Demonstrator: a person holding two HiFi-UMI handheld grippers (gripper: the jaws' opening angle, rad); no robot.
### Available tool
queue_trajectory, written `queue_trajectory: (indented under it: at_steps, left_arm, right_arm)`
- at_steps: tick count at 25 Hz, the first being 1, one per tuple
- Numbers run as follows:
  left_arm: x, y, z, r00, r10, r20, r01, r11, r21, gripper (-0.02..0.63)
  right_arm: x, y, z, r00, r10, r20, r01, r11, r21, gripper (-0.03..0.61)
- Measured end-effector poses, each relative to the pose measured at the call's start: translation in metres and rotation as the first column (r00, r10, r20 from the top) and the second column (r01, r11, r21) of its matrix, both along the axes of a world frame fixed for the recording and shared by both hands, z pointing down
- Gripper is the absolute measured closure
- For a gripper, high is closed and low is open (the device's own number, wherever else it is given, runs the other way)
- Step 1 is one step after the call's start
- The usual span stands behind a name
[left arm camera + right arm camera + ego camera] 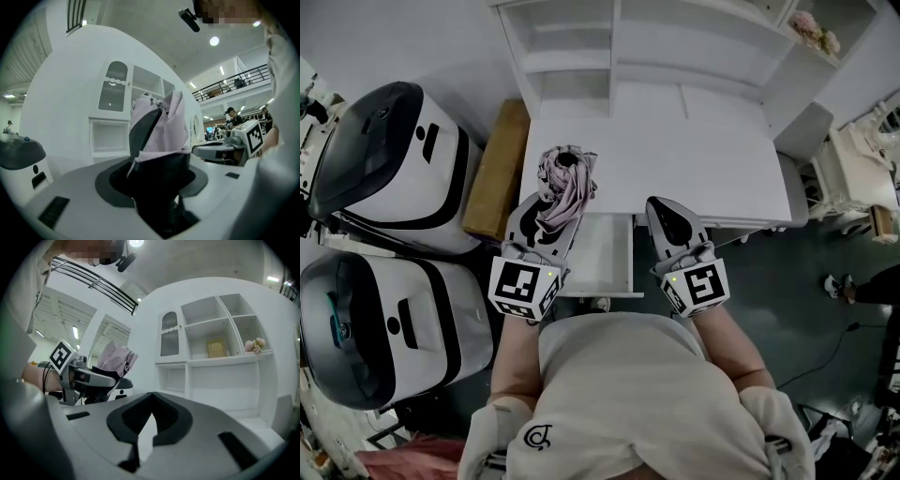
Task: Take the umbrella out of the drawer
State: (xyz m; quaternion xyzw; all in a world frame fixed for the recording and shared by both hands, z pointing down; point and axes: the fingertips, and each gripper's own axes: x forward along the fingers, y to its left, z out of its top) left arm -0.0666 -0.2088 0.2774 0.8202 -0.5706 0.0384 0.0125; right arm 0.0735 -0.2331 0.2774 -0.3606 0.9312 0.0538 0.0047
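A folded pale pink umbrella (565, 183) with a dark handle sticks up from my left gripper (549, 204), which is shut on it above the left side of the white desk (694, 169). In the left gripper view the umbrella (161, 126) fills the space between the dark pads. Below the desk edge the white drawer (607, 255) stands pulled out between my two grippers. My right gripper (663, 208) hovers to the drawer's right, its jaws closed to a point with nothing in them. The right gripper view shows the umbrella (115, 357) off to the left.
Two large white and black machines (384, 159) (375, 328) stand on the left. A brown board (497, 169) leans beside the desk. A white shelf unit (647, 47) rises at the desk's back, with flowers (816, 33) on top right. A person (229, 115) stands far off.
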Motion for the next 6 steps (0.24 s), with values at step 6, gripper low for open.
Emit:
queue_trajectory:
  at_steps: [6]
  left_arm:
    - [0.0009, 0.0002, 0.0004, 1.0, 0.0, -0.009, 0.0, 1.0, 0.0, 0.4]
  right_arm:
    - [0.0013, 0.0007, -0.0008, 1.0, -0.001, -0.003, 0.001, 1.0, 0.009, 0.575]
